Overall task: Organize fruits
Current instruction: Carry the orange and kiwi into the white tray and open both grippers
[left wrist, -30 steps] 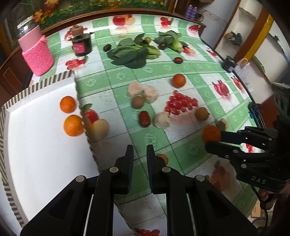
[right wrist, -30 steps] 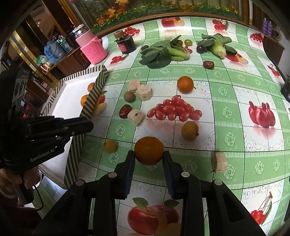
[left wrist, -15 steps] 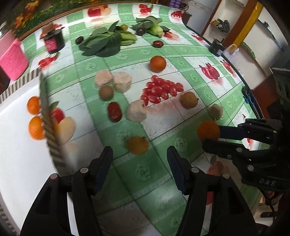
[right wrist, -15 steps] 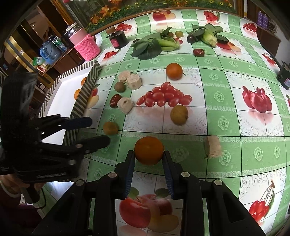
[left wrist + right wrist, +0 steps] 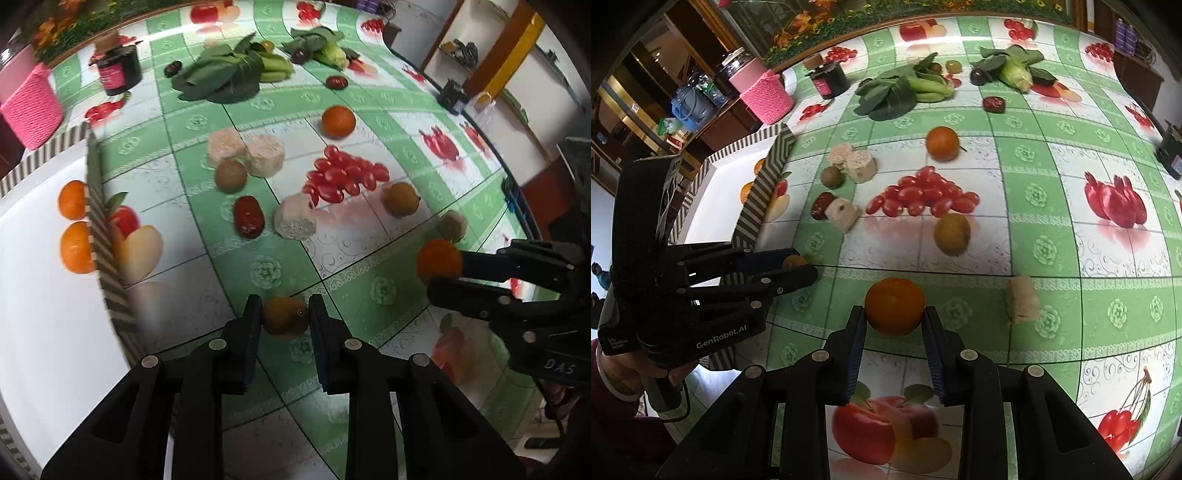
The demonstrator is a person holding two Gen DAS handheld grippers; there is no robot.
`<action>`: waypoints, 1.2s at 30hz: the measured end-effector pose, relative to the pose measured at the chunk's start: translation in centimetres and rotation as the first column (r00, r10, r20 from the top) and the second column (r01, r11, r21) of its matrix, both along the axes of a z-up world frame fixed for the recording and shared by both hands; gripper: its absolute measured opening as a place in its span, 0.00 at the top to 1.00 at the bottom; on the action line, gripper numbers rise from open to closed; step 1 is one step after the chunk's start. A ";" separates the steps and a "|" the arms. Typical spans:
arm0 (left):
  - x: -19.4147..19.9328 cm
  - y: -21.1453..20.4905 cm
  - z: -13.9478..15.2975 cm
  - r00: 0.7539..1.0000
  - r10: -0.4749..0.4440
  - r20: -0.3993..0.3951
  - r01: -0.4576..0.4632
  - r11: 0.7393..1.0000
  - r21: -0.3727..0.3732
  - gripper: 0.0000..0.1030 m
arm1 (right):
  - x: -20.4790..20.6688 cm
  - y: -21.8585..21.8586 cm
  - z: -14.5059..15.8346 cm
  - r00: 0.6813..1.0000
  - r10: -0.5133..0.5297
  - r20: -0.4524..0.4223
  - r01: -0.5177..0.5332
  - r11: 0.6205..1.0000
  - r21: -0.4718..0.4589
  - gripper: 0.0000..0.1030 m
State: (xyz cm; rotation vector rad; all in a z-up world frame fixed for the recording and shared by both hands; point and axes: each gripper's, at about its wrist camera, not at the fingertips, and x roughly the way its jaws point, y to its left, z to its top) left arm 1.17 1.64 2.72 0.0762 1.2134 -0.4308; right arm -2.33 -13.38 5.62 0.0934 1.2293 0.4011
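My left gripper (image 5: 285, 319) is shut on a small brownish-orange fruit (image 5: 285, 316) just above the tablecloth; it also shows in the right wrist view (image 5: 792, 266). My right gripper (image 5: 894, 321) is shut on an orange (image 5: 894, 311), which also shows in the left wrist view (image 5: 439, 260). A white tray with a striped rim (image 5: 110, 273) at the left holds two oranges (image 5: 75, 246). Another orange (image 5: 338, 121), a pile of cherry tomatoes (image 5: 343, 173), a round brown fruit (image 5: 400, 198), a second one (image 5: 231, 175) and a red date (image 5: 248, 216) lie on the table.
Pale cut chunks (image 5: 245, 149) lie among the fruit, one more (image 5: 1021, 299) right of my right gripper. Leafy greens (image 5: 225, 75), corn (image 5: 330, 55), a dark jar (image 5: 118, 70) and a pink knitted holder (image 5: 31, 105) stand at the back.
My left gripper opened, moved forward over the small brownish-orange fruit and closed on it. My right gripper kept hold of its orange.
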 end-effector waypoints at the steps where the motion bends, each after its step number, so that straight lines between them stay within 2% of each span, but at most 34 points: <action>1: -0.1 0.2 0.4 1.000 0.003 0.006 -0.003 1.000 0.000 0.78 | 0.1 0.2 0.2 1.000 0.004 0.002 -0.004 1.000 0.002 0.69; 8: -0.2 2.6 3.2 0.996 0.056 0.071 -0.060 0.997 0.047 0.78 | 0.8 3.1 1.3 0.998 0.058 0.026 -0.058 0.998 0.009 0.69; 15: 0.3 6.1 4.4 0.984 0.140 0.107 -0.150 0.984 0.096 0.78 | 1.9 7.4 2.6 0.989 0.133 0.058 -0.135 0.990 0.030 0.69; 25: 0.6 11.1 4.4 0.965 0.234 0.118 -0.249 0.959 0.135 0.78 | 2.8 12.8 3.2 0.974 0.217 0.071 -0.220 0.975 0.043 0.69; 36: 1.7 15.0 3.1 0.949 0.295 0.111 -0.311 0.935 0.171 0.78 | 4.2 17.3 3.0 0.955 0.288 0.071 -0.292 0.955 0.050 0.69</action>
